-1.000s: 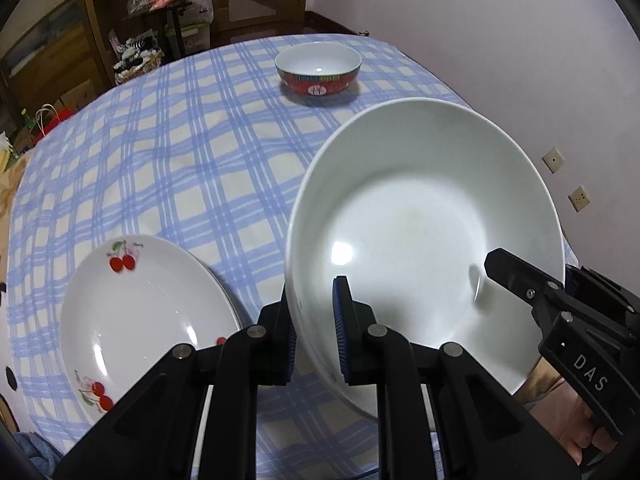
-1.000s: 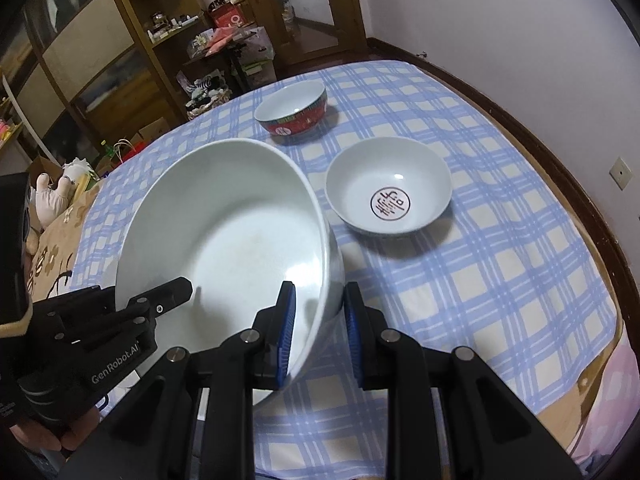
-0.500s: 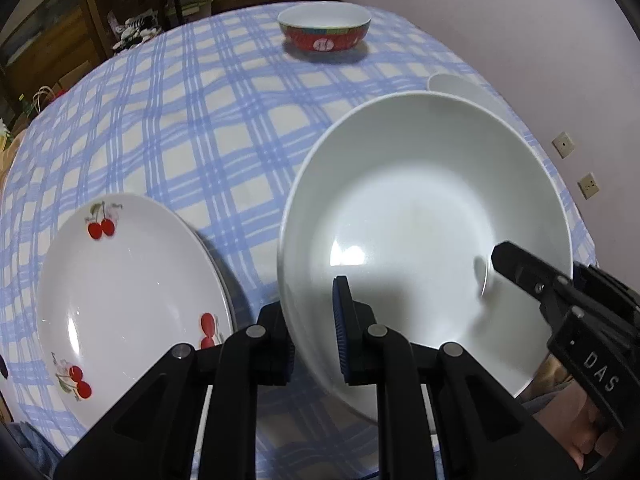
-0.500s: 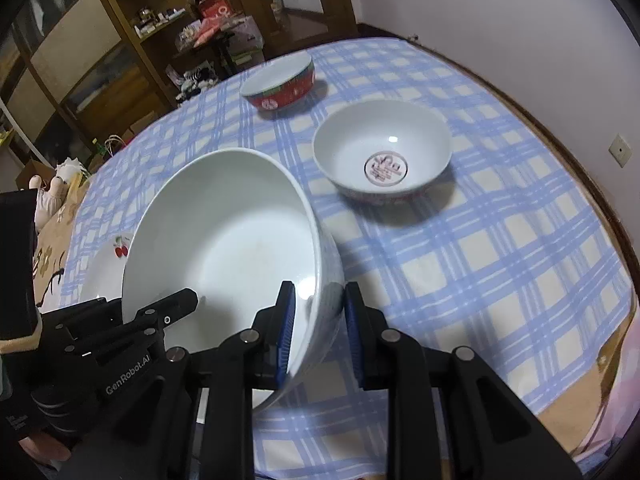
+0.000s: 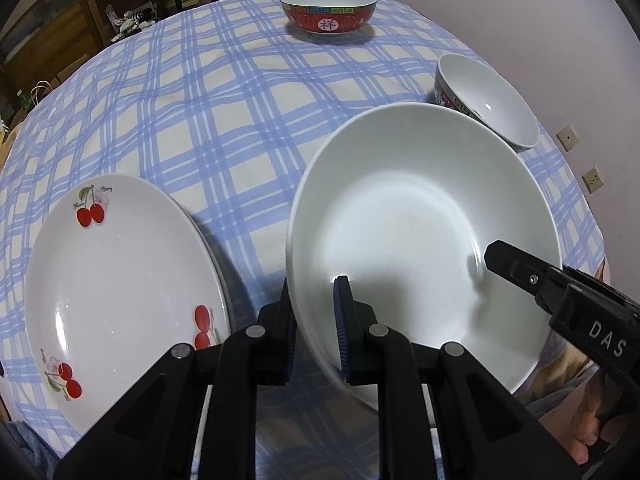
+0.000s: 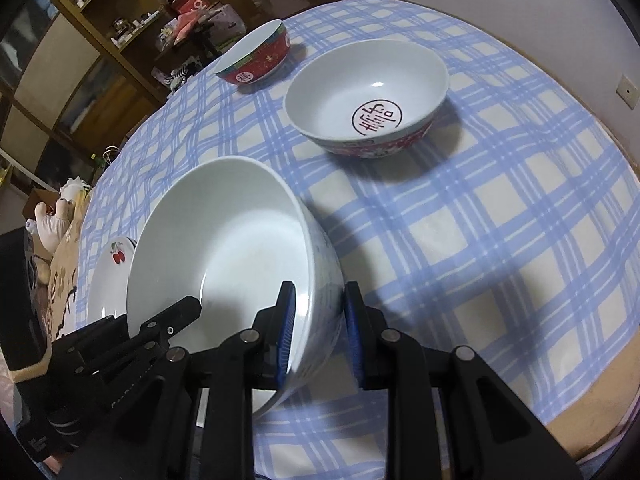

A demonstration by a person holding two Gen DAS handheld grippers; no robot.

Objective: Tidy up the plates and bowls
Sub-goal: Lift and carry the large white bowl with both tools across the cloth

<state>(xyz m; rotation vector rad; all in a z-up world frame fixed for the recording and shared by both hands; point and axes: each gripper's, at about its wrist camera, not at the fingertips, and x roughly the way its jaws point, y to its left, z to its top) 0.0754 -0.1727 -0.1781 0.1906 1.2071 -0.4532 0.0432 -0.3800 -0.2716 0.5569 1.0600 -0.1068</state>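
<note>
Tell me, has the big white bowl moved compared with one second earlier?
Yes. The big white bowl has come down toward the checked tablecloth.

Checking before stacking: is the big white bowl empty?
Empty: the big white bowl shows a bare white inside in both views, its rim gripped on each side.

Plain white big bowl [image 5: 420,216], cherry-print white plate [image 5: 116,280], red patterned small bowl [image 5: 329,12], blue-and-cream checked tablecloth [image 5: 200,112], perhaps faded.

white bowl [image 5: 420,216] tilted, cherry plate [image 5: 116,272] beside
</note>
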